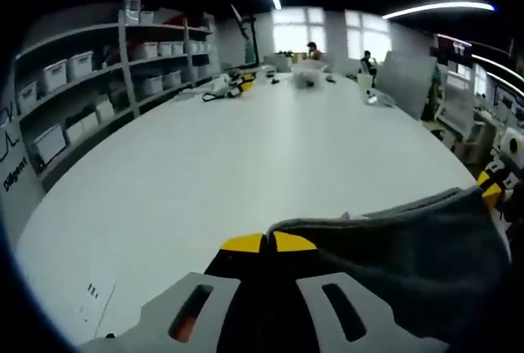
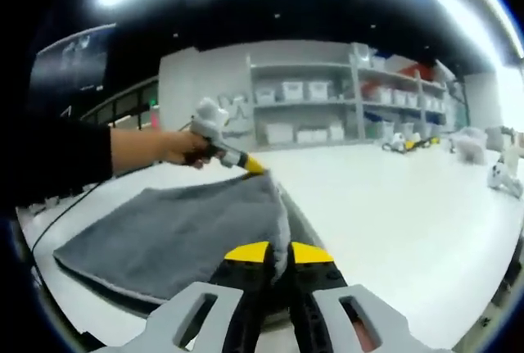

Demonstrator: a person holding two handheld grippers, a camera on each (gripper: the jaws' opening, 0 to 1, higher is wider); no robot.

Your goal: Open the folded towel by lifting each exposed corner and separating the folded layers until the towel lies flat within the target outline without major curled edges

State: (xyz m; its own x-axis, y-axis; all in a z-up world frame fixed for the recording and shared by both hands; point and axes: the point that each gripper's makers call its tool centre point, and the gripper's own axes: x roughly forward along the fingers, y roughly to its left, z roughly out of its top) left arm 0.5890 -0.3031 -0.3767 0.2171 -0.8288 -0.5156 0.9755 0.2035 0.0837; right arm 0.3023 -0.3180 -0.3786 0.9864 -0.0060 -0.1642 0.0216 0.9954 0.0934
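A grey towel [image 1: 409, 246] spreads rightward from my left gripper [image 1: 268, 242], whose yellow-tipped jaws are shut on the towel's edge. At that view's far right, the right gripper [image 1: 498, 179] meets the towel's other end. In the right gripper view the towel [image 2: 180, 230] lies over the white table [image 2: 393, 205], with a fold ridge running between the two grippers. My right gripper [image 2: 278, 252] is shut on the near edge. A hand [image 2: 164, 148] holds the left gripper [image 2: 250, 165], its yellow tip pinching the far corner. A darker lower layer [image 2: 123, 287] peeks out beneath.
Shelves with white bins [image 1: 65, 70] line the wall left of the long white table [image 1: 246, 148]. Small objects and another gripper tool [image 1: 233, 87] sit at the table's far end, where people [image 1: 313, 48] are seated. More shelving [image 2: 327, 111] stands behind the towel.
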